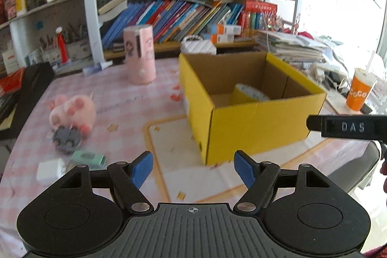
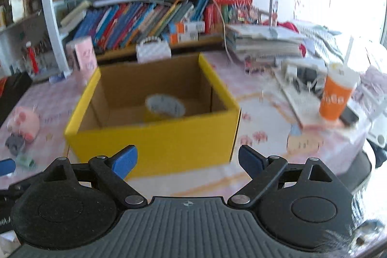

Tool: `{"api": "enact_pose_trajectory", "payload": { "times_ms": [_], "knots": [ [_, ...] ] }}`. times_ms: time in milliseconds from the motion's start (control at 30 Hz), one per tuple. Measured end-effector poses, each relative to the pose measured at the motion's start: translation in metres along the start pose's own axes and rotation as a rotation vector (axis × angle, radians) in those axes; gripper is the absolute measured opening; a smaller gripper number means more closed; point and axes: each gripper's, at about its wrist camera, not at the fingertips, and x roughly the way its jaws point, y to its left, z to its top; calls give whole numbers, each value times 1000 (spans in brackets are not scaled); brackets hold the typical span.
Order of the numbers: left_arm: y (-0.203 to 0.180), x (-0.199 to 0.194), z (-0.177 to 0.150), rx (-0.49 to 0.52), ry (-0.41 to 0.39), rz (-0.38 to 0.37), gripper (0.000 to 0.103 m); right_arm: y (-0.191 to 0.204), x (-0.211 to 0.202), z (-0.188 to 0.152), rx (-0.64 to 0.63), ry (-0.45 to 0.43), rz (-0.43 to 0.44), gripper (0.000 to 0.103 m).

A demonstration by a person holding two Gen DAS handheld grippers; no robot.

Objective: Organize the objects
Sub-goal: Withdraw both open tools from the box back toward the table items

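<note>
While hovering before box (image 2: pixel 154 144), both grippers, left (image 1: pixel 193 168) and right (image 2: pixel 187 162), empty, fingers apart; tape (image 2: pixel 165 106) inside box.

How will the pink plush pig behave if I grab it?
The pink plush pig looks soft and fuzzy, so it will probably squash between the pads, feel light, and not roll. It lies against a grey toy car, which a grab may nudge.
</note>
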Motion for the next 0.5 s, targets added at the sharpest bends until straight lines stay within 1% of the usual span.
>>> {"api": "enact_pose_trajectory", "payload": {
  "times_ms": [133,367,500],
  "knots": [
    [11,-7,-11,-6,22,2,76,15,-4,-20,-16,39,-14,90],
    [23,-18,-31,14,54,8,76,42,-12,-44,-58,63,-28,91],
    [34,-23,-42,10,75,20,76,55,-14,-56,-70,91,-18,91]
  ]
}}
